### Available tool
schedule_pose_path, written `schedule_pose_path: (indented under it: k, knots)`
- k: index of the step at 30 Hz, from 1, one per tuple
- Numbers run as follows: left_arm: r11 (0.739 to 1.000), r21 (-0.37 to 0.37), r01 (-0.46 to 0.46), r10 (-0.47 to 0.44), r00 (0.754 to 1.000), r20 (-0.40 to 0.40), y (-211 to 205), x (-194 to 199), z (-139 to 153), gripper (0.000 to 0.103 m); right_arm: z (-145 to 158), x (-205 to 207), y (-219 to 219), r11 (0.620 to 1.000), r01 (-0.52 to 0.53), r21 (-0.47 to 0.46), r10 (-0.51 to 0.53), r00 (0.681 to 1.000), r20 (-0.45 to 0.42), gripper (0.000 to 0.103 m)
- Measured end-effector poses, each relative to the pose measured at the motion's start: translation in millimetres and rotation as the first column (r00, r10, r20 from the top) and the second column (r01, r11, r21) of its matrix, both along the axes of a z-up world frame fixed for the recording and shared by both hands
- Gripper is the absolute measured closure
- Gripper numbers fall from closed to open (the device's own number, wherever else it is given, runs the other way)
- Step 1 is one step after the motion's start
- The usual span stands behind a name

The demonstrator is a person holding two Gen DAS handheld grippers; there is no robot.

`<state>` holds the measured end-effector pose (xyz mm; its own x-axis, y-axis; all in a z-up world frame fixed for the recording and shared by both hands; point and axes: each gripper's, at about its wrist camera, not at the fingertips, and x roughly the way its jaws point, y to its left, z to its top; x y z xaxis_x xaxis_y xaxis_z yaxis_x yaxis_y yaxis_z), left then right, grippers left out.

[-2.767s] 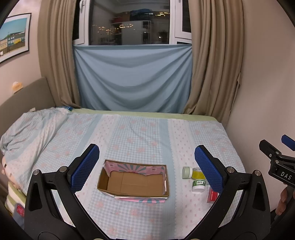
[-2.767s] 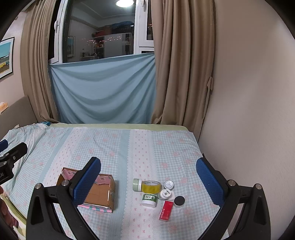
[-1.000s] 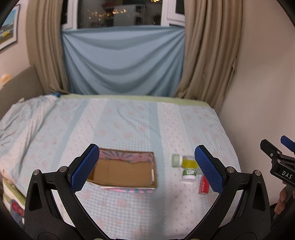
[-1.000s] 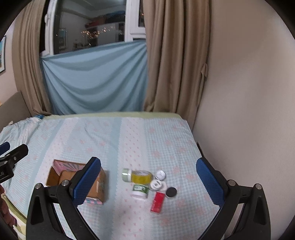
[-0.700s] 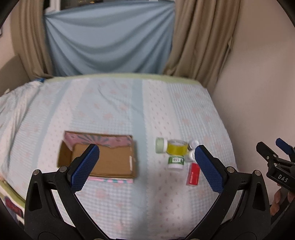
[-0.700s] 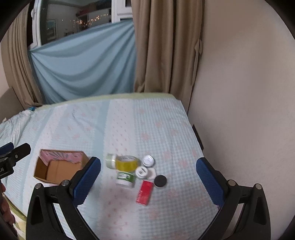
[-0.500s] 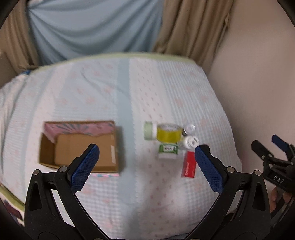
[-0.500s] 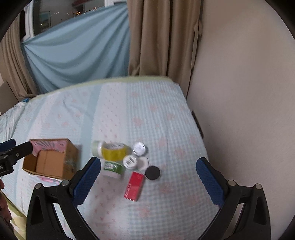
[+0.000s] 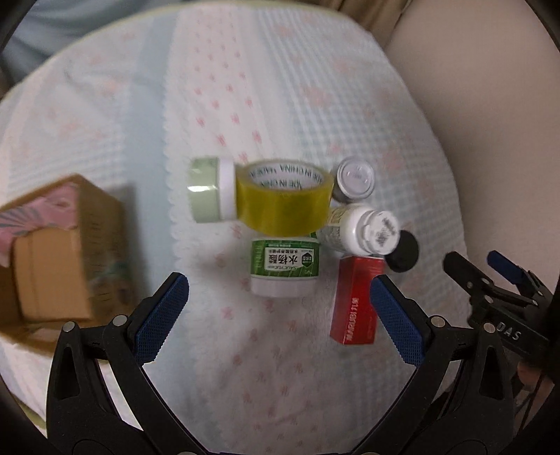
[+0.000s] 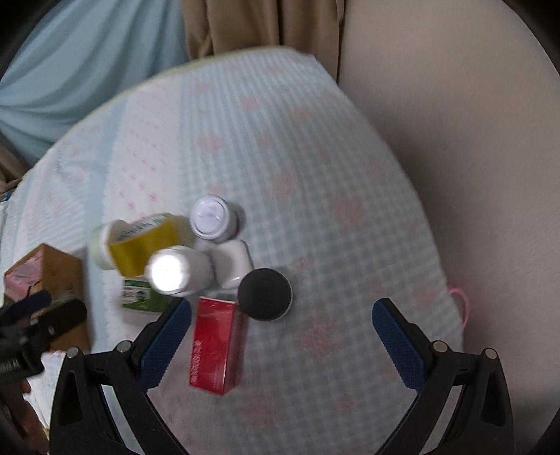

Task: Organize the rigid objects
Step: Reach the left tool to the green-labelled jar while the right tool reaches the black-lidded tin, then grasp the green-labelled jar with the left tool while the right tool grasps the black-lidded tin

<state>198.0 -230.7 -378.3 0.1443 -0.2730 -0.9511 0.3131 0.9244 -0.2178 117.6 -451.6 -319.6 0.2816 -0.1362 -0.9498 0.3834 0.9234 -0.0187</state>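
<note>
A cluster of small items lies on the bed: a yellow tape roll (image 9: 282, 201), a pale green jar (image 9: 209, 194) on its side, a green-labelled jar (image 9: 285, 267), a white bottle (image 9: 364, 229), a silver-capped jar (image 9: 354, 178), a black round lid (image 9: 402, 250) and a red box (image 9: 357, 301). The open cardboard box (image 9: 52, 252) sits to their left. My left gripper (image 9: 276, 318) is open and empty above the green-labelled jar. My right gripper (image 10: 280, 337) is open and empty just above the red box (image 10: 217, 346) and black lid (image 10: 265, 294).
The bed has a light blue and white sheet with pink marks (image 9: 245, 87). A beige wall (image 10: 472, 140) runs along the bed's right edge. A white case (image 10: 232, 264) lies among the items. Curtains (image 10: 245, 24) hang at the far end.
Both grippers have tilted down and moved closer to the cluster of items, which now looks much larger. Both grippers stay open and nothing on the bed has moved.
</note>
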Motion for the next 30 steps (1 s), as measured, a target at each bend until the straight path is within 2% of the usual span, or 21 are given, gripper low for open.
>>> schedule_pose_path:
  k: [1, 5, 7, 14, 17, 20, 22, 30]
  knots:
    - [1.0, -0.002, 0.004, -0.004, 1.0, -0.013, -3, 2, -9, 0.001, -11, 5, -2, 1.0, 0.007, 0.005, -0.006, 1.0, -0.017, 0.006]
    - [0.999, 0.02, 0.031, -0.03, 0.997, -0.067, -19, 12, -45, 0.004, -50, 20, -7, 0.999, 0.023, 0.032, -0.021, 0.996, -0.084, 0.009]
    - [0.999, 0.03, 0.04, -0.037, 0.995, -0.09, -24, 15, -60, 0.006, -67, 27, -6, 0.999, 0.02, 0.049, -0.014, 0.993, -0.116, 0.016]
    - [0.999, 0.032, 0.036, -0.031, 0.988, -0.151, -28, 25, -91, 0.015, -94, 37, -3, 0.995, 0.048, 0.086, -0.033, 0.986, -0.165, 0.026]
    - [0.999, 0.027, 0.034, -0.029, 0.985, -0.172, -29, 28, -98, 0.024, -100, 39, -6, 0.993, 0.069, 0.093, -0.051, 0.982, -0.182, 0.03]
    - [0.999, -0.012, 0.03, -0.032, 0.981, -0.191, -32, 32, -101, 0.034, -111, 42, -13, 0.99, 0.086, 0.109, -0.064, 0.979, -0.196, 0.042]
    - [0.999, 0.0, 0.037, -0.037, 0.983, -0.181, -36, 33, -103, 0.034, -116, 44, -16, 0.987, 0.102, 0.123, -0.074, 0.975, -0.211, 0.049]
    - [1.0, -0.003, 0.024, -0.024, 0.987, -0.157, -27, 33, -87, 0.035, -116, 49, -16, 0.984, 0.122, 0.129, -0.094, 0.975, -0.202, 0.049]
